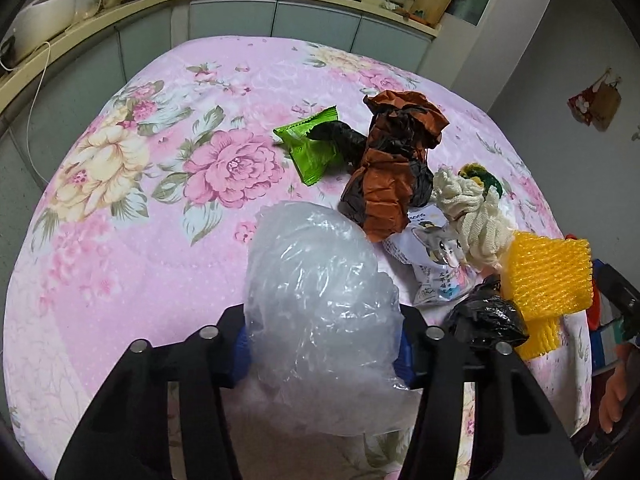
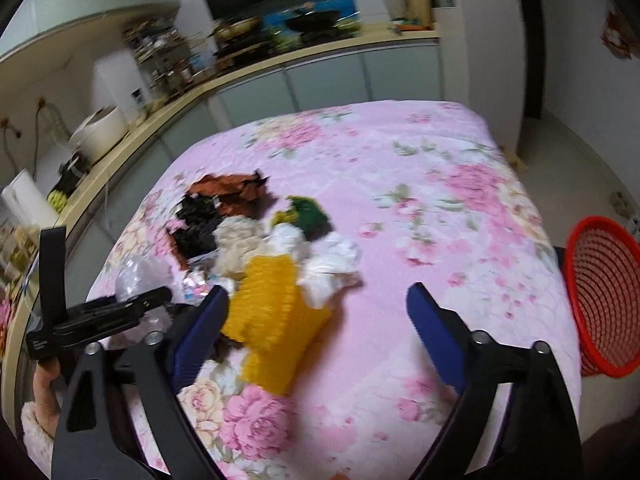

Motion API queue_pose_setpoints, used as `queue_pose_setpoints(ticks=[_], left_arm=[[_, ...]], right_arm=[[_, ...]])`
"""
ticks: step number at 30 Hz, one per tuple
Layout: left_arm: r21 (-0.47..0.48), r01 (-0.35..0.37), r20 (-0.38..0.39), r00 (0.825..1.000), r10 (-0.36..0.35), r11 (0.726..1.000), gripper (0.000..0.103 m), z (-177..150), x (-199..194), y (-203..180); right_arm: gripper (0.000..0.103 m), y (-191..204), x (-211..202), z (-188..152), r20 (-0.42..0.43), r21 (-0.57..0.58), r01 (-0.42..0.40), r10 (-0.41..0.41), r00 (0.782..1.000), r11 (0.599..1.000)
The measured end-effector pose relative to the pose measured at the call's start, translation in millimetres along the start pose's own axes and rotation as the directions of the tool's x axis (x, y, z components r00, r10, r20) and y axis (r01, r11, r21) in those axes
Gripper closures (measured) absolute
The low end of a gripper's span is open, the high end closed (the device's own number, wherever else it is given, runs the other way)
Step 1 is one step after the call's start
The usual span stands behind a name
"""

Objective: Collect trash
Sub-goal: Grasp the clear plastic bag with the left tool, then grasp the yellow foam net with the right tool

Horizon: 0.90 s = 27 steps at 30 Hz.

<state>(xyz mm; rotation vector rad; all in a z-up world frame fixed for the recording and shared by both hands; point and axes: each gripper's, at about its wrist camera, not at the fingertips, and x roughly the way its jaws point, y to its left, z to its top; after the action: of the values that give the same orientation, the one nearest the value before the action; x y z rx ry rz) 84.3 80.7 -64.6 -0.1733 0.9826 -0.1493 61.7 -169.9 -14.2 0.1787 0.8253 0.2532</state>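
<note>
Between left tongs, crumpled clear plastic bag.

Little can be read. The white snack packet with a cartoon cat, lying among the trash in the left wrist view, carries letters at its top edge that look like "ons", the start hidden under the brown bag; the small print below the cat is too small to read. The green wrapper bears print, also illegible.
</note>
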Motion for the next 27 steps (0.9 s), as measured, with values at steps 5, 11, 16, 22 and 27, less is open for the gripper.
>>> queue_pose_setpoints(ticks=[5,11,16,22,27], left_arm=[[0.005,-0.022,0.02,1.0,0.022,1.0,0.056,1.6,-5.8,3.1],[-0.002,-0.054,0.051,0.997,0.054,0.999,0.056,6.2,-17.2,9.7],[-0.007,-0.076,0.074,0.994,0.076,0.997,0.056,9.1,-23.3,9.6],[0.011,-0.098,0.101,0.99,0.096,0.995,0.056,11.3,-30.7,3.4],[0.026,-0.11,0.132,0.986,0.106,0.994,0.056,16.3,-40.2,-2.1]], right_arm=[[0.054,10.4,26.9,2.0,-0.077,-0.012,-0.058,0.057,0.995,0.998],[0.075,20.2,30.2,0.9,-0.069,-0.047,-0.056,0.053,0.996,0.997],[0.087,24.7,20.4,3.5,-0.031,-0.083,-0.043,0.041,0.999,0.996],[0.09,24.7,8.8,8.5,-0.001,-0.088,-0.051,0.052,0.999,0.995],[0.09,17.7,-9.0,19.5,0.054,-0.059,-0.065,0.068,0.996,0.996]])
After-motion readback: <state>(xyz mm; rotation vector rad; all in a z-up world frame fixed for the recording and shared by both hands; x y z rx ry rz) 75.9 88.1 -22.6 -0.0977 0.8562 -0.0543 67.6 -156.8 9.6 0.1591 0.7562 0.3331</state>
